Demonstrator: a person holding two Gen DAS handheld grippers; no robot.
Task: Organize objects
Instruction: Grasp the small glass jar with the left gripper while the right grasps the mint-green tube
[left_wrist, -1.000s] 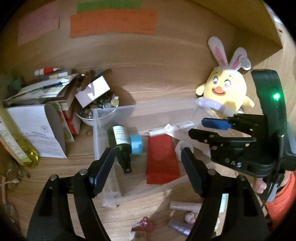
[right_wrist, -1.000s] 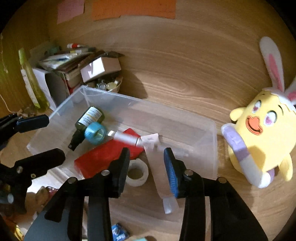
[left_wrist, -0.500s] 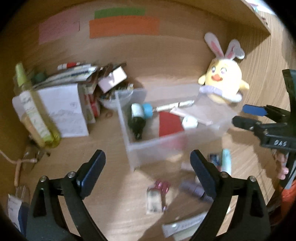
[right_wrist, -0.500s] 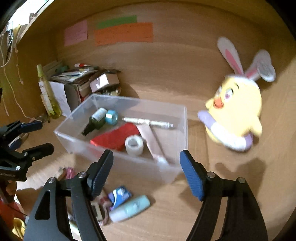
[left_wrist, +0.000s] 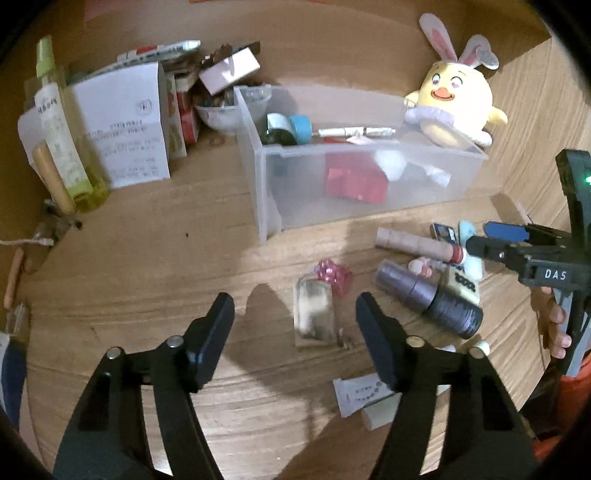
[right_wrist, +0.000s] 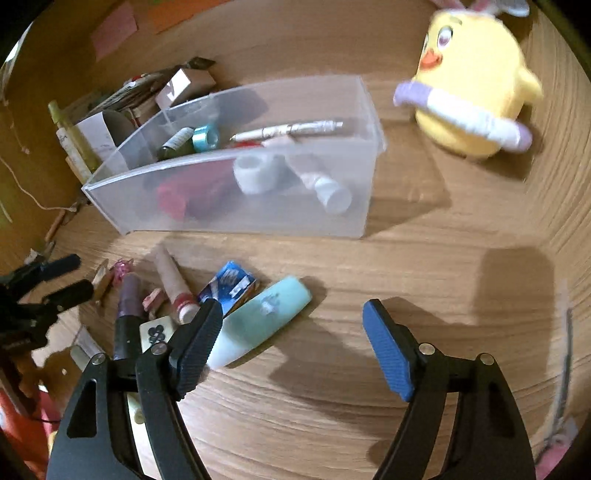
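Jaws of both grippers stand spread wide over a wooden table (left_wrist: 147, 258), neither gripping anything. Ahead of the left gripper (left_wrist: 295, 325), between its tips, lies a small tan block (left_wrist: 313, 314) w/ a pink hair clip (left_wrist: 332, 275) just beyond it. To the right of those jaws: a dark purple bottle (left_wrist: 428, 299) on its side, a tan tube (left_wrist: 417, 245) w/ a red-banded end, and a white packet (left_wrist: 360, 397) close by the right finger. Farther ahead sits the clear plastic bin (left_wrist: 369, 206), holding a red pouch (left_wrist: 354, 181), a white tape roll (left_wrist: 389, 164), a green bottle (left_wrist: 277, 129), a blue tape roll (left_wrist: 301, 127) and a silver pen (left_wrist: 354, 131). Yellow chick plush (left_wrist: 454, 103) (bunny ears up) stands beyond the bin's right end; a spray bottle (left_wrist: 62, 140) and white box (left_wrist: 125, 125) stand far left.

From the right gripper (right_wrist: 293, 336), a mint-green tube (right_wrist: 262, 317) lies touching the left finger's tip, w/ a blue packet (right_wrist: 231, 286) just beyond. The bin (right_wrist: 240, 218) sits ahead-left, the plush (right_wrist: 472, 81) ahead-right (blurred). The left gripper (right_wrist: 70, 277) shows at far left, jaws apart.
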